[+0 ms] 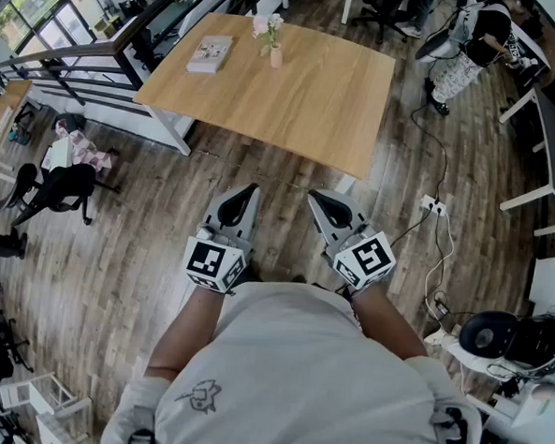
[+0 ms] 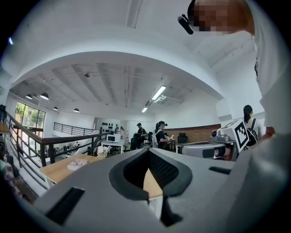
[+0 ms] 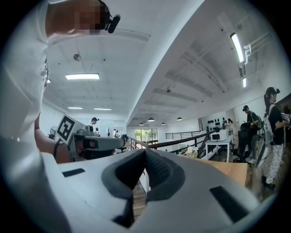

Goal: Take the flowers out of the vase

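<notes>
The left claw (image 1: 248, 190) and right claw (image 1: 314, 199) are clenched, empty. At twelve o'clock, pale pink flowers (image 1: 267, 24) stand in a small pink vase (image 1: 275, 58) on the light wooden counter (image 1: 313, 97).

Flowers (image 1: 268, 24) in vase (image 1: 275, 57) on table (image 1: 313, 97), book (image 1: 210, 54) to left

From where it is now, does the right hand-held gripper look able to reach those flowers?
Probably not: the right hand-held gripper is over the floor, the flowers far across the table.
</notes>
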`<state>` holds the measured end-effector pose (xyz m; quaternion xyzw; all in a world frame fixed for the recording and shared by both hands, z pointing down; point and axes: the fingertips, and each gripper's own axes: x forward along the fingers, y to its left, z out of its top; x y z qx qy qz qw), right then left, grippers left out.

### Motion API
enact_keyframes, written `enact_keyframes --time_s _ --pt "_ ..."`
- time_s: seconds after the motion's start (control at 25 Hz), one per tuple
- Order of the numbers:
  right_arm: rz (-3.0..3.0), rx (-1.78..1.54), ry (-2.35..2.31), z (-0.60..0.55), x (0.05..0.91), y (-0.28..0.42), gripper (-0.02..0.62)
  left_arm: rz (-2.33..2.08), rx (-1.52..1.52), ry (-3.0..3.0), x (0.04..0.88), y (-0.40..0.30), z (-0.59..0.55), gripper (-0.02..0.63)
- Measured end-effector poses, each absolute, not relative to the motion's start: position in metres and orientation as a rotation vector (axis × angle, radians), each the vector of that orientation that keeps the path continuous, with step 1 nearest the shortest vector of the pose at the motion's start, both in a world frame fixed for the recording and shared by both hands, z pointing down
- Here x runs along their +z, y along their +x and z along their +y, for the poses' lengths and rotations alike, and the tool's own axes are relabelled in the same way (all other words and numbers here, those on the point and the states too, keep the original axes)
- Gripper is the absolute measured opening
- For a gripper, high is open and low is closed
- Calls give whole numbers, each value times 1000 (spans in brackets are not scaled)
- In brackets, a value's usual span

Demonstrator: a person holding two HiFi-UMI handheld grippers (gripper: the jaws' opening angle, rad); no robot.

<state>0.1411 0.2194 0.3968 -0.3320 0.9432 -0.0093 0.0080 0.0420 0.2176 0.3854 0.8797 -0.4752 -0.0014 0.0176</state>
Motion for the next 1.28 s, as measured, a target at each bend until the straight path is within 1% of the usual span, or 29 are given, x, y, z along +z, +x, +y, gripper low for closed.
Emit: enact_keyframes --time_s 0.36,0.56,0.68,0.8,1.28 --pt "2946 -12 -1062 209 399 127 5 -1444 -19 2734 391 29 206 5" --pt "2927 46 -1161 194 400 118 10 -1427 -25 2730 395 16 193 5" --pt "2933 40 -1194 180 403 104 93 -1415 -41 2715 397 0 181 5" --pt "2934 7 -1218 162 408 85 121 -1407 -66 2690 398 -24 166 5" --pt "2905 -46 -1304 95 405 -18 117 -1337 -59 2756 384 -129 100 5"
